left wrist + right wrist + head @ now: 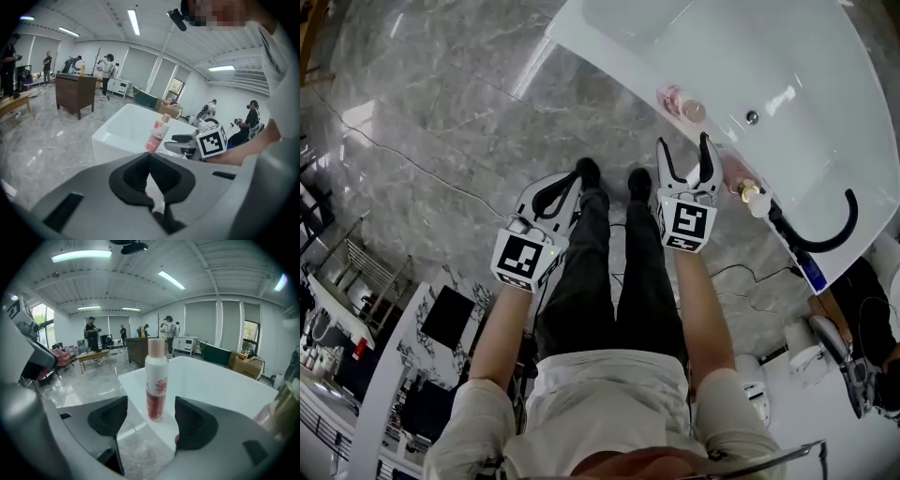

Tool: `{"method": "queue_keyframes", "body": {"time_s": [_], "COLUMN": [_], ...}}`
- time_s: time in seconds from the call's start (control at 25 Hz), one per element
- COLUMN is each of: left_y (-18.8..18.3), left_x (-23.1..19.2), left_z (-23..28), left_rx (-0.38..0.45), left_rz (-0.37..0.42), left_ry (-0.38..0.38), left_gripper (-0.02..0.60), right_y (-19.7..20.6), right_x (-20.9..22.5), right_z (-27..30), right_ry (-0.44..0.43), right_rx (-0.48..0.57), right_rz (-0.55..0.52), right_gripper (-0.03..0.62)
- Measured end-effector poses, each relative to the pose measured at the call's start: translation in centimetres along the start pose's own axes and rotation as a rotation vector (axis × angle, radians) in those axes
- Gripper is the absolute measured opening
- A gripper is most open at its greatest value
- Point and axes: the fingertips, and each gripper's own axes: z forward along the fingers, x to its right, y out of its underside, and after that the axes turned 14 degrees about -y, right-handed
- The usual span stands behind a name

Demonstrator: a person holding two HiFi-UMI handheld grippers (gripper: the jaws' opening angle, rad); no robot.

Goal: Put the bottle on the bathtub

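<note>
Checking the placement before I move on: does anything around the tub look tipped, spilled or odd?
Nothing stands out. The bottle stands upright on the bathtub rim, near its outer edge, with no spill visible around it. The right gripper has its jaws open and clear of the bottle.

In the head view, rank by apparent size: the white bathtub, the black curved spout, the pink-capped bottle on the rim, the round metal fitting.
1. white bathtub
2. black curved spout
3. pink-capped bottle, viewed from above, so foreshortened
4. round metal fitting, clearly smallest
</note>
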Motion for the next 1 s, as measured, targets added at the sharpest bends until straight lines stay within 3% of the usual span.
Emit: {"method": "queue_keyframes", "body": {"time_s": [0.24,0.48,0.68,1.0], "left_y": [-3.2,-8.1,-11.1,-14.6], "left_x": [1.5,4.8,6.6,9.8], "left_z": [-4.7,-11.5,-17.1,-24.1], "left_rx": [0.06,0.116,0.161,0.226], "left_rz": [-0.02,-0.022,-0.039,-0.078], "left_ry": [-0.039,-0.077,-0.113,-0.167], "left_gripper": [0.008,0.008,0.008,0.008], "right_y": [-4.0,-11.3,-16.8,-23.0], "right_x": [-3.6,-6.1,-7.9,-7.7], "right_z": [-4.1,-11.8,-18.3,-27.4], "right_ry": [-0.071,-0.164,-0.234,-0.31], "right_rx": [0.015,0.057,0.069,0.093], "right_rz": [-0.032,-0.056,-0.132,-0.22], "right_gripper": [0.307,0.302,0.19,0.118]}}
